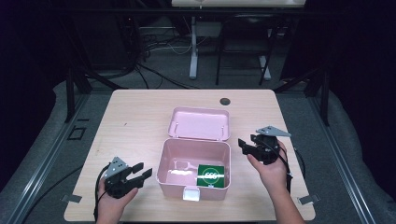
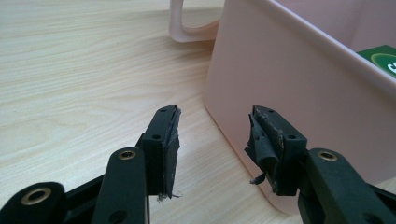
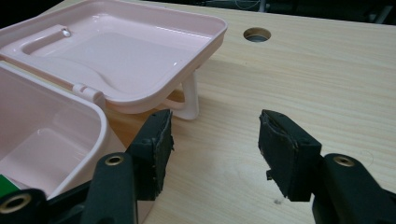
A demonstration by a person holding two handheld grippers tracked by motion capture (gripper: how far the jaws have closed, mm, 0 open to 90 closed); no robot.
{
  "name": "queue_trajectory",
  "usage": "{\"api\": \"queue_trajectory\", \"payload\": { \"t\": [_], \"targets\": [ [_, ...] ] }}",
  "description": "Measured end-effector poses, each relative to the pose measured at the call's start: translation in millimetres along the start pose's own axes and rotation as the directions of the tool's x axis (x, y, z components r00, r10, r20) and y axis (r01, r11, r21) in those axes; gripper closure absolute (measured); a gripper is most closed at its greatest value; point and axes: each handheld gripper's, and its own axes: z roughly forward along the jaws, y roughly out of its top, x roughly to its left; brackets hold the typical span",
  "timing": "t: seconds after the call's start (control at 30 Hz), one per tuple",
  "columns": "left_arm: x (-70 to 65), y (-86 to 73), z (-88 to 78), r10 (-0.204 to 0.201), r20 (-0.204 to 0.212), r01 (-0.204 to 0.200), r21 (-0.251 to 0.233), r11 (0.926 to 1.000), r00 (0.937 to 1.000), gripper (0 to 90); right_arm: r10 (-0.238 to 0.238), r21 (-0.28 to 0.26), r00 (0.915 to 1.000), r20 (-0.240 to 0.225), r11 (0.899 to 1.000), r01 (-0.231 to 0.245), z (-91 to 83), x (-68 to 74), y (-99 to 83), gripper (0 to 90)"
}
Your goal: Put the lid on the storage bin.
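Observation:
An open pink box (image 1: 161,158) stands mid-table with its lid (image 1: 201,123) laid back behind it. A green packet (image 1: 211,175) lies inside at the front right. My left gripper (image 1: 144,170) is open, just left of the box's front corner, nothing between its jaws. The left gripper view has that gripper (image 2: 215,121) close to the pink box wall (image 2: 280,79), with the green packet (image 2: 380,58) peeking over the rim. My right gripper (image 1: 243,145) is open beside the box's right side. In its own view the right gripper (image 3: 215,126) faces the lid (image 3: 126,51) and box rim (image 3: 100,121).
A round cable hole (image 1: 225,101) sits near the table's far edge, also seen as the hole (image 3: 257,34) in the right gripper view. A white latch (image 1: 191,193) hangs on the box front. The lid's handle (image 3: 189,100) rests on the wood. Bare tabletop (image 1: 126,121) lies to the left.

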Motion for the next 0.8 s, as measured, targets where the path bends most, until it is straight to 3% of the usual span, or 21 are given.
{"api": "queue_trajectory", "payload": {
  "t": [0.17, 0.2, 0.27, 0.4, 0.5, 0.57, 0.7, 0.8],
  "targets": [
    [0.1, 2.8, -2.4, -0.015, 0.009, 0.015, -0.011, 0.9998, 0.9999, 52.6, 0.004, 0.007, 0.9999, -0.010, 1.000, -0.004, -2.0, -0.6, 1.8, 50.5],
    [-0.4, 4.9, -3.4, -0.010, 0.007, 0.010, -0.021, 0.9997, 0.9999, 52.9, 0.030, 0.005, 0.9985, -0.045, 1.000, -0.030, -2.7, -1.9, 5.1, 51.9],
    [0.0, 8.2, -5.4, -0.011, 0.015, 0.011, -0.021, 0.9997, 0.9998, 53.4, 0.043, 0.023, 0.9968, -0.068, 0.999, -0.042, -3.2, -2.2, 8.7, 52.1],
    [0.5, 12.2, -7.5, -0.021, 0.022, 0.021, -0.024, 0.9995, 0.9995, 55.7, 0.037, 0.034, 0.9966, -0.074, 0.999, -0.035, 0.1, 1.4, 12.8, 53.1],
    [-1.4, 21.2, -10.3, -0.021, 0.047, 0.022, -0.025, 0.9995, 0.9987, 57.5, 0.021, 0.084, 0.9960, -0.087, 0.996, -0.013, 2.2, 5.7, 22.0, 54.2],
    [-3.7, 27.0, -11.5, -0.005, 0.057, 0.007, -0.031, 0.9995, 0.9983, 58.1, 0.039, 0.100, 0.9934, -0.108, 0.995, -0.028, 2.0, 6.4, 28.8, 55.5],
    [-8.0, 37.5, -10.6, 0.022, 0.060, -0.020, -0.026, 0.9995, 0.9980, 58.4, 0.020, 0.110, 0.9924, -0.121, 0.994, -0.007, 3.6, 8.3, 40.2, 57.9],
    [-8.3, 46.1, -7.2, 0.032, 0.059, -0.031, -0.022, 0.9993, 0.9977, 58.2, 0.042, 0.141, 0.9894, -0.139, 0.990, -0.022, 8.3, 7.1, 46.3, 58.8]
  ]
}}
